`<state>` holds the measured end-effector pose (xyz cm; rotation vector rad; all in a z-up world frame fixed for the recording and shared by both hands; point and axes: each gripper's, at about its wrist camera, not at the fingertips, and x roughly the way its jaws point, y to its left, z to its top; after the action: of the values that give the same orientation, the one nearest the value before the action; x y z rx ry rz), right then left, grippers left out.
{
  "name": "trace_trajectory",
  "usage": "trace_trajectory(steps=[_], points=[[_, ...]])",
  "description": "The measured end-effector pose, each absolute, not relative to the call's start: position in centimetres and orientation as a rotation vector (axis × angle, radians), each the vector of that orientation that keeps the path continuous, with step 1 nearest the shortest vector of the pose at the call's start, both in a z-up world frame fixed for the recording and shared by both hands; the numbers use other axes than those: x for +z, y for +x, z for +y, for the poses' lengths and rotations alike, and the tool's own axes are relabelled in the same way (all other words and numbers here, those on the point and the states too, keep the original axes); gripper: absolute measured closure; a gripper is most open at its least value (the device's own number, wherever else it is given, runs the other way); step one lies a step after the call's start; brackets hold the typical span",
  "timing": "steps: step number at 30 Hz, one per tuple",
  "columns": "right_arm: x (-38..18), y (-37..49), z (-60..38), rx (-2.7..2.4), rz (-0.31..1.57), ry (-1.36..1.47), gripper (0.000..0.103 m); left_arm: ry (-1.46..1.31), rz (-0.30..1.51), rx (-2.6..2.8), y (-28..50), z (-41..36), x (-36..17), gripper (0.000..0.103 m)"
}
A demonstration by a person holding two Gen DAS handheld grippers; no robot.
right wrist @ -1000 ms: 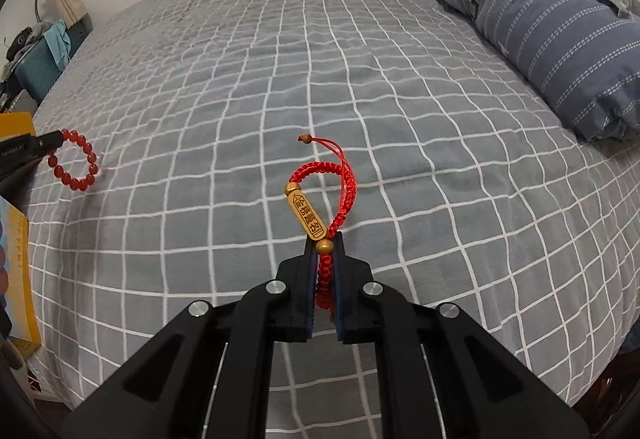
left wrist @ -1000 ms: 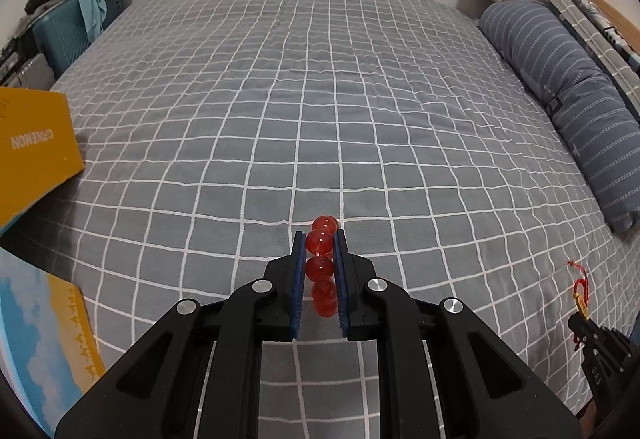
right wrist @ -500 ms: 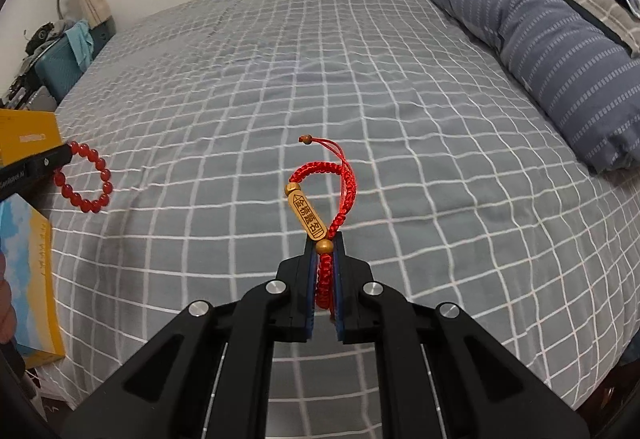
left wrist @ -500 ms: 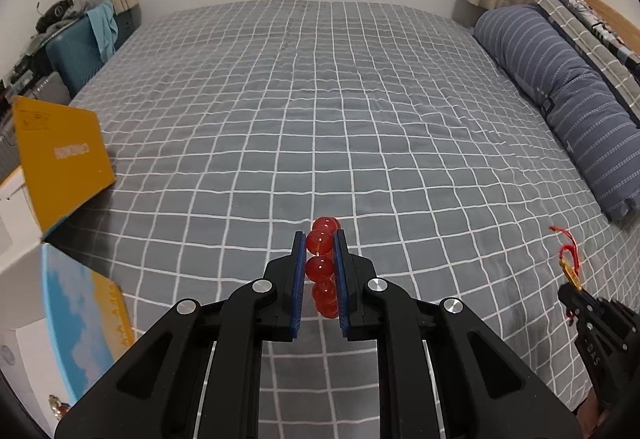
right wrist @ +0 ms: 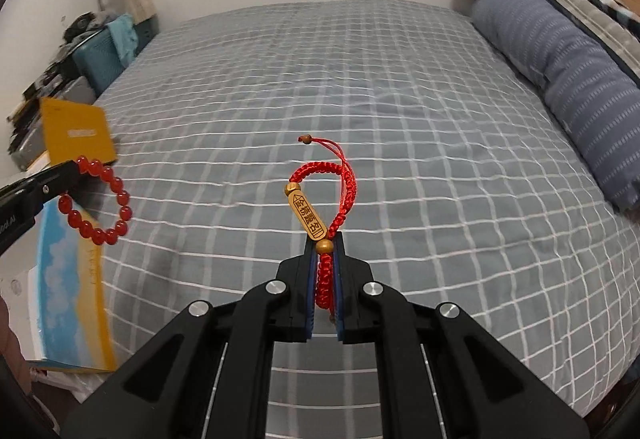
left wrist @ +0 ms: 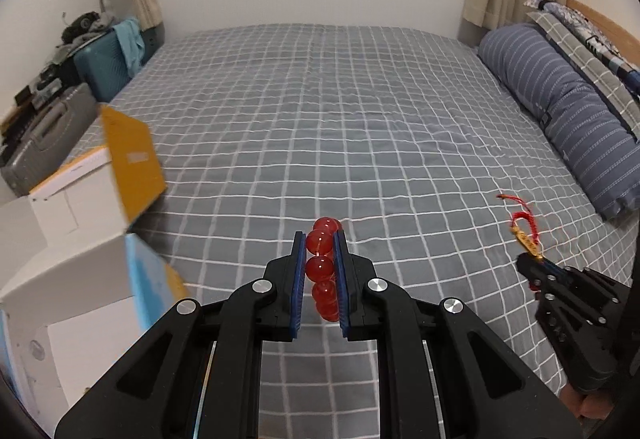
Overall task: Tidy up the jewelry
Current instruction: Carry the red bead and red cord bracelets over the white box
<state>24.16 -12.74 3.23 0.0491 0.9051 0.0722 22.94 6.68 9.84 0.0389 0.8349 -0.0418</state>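
**Caller:** Both of your tongs are clenched on jewelry. Your left gripper (left wrist: pixel 320 263) has its blue pads squeezed against the red bead bracelet (left wrist: pixel 322 267), the beads stacked in a line between the jaws and poking out past the tips.

**Spotter:** And from the right wrist view you can see the whole ring of that bracelet (right wrist: pixel 100 205) hanging off the left gripper (right wrist: pixel 66 179) at the far left of the frame, in the air over the edge of the bed.

**Caller:** Your right gripper (right wrist: pixel 324 263) is closed tight on the red braided cord bracelet (right wrist: pixel 332 199). The braid is pinched between the pads, the loop stands up past the fingertips, and the wooden tag (right wrist: pixel 307 217) with carved characters leans left across the loop.

**Spotter:** One round wooden bead sits right at the jaw tips, another at the tag's upper end, and a thin red tail with a small bead sticks out at the top.

**Caller:** Below both of you lies the grey checked bedspread (left wrist: pixel 320 119). A striped blue bolster pillow (left wrist: pixel 560 107) runs along the right side.

**Spotter:** To your left, just beside the bed's edge, there's an open cardboard box (left wrist: pixel 80 199), white inside, with an orange flap (left wrist: pixel 132 171) raised and a blue sky print on the near flap. It's blurred, so I can't tell what's in it.

**Caller:** From the left wrist, your right gripper (left wrist: pixel 536 265) shows low at the right edge, cord bracelet (left wrist: pixel 524 227) held up off the bedspread.
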Motion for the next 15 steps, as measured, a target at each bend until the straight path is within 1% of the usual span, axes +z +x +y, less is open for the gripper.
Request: trace_trajectory(steps=[8, 15], points=[[5.6, 23.3, -5.1, 0.199, 0.872, 0.009, 0.096, -0.009, 0.758, 0.016, 18.8, 12.5, 13.6, 0.09], [6.9, 22.2, 3.2, 0.329, 0.855, -0.02, 0.096, -0.049, 0.714, 0.119, 15.0, 19.3, 15.3, 0.09]])
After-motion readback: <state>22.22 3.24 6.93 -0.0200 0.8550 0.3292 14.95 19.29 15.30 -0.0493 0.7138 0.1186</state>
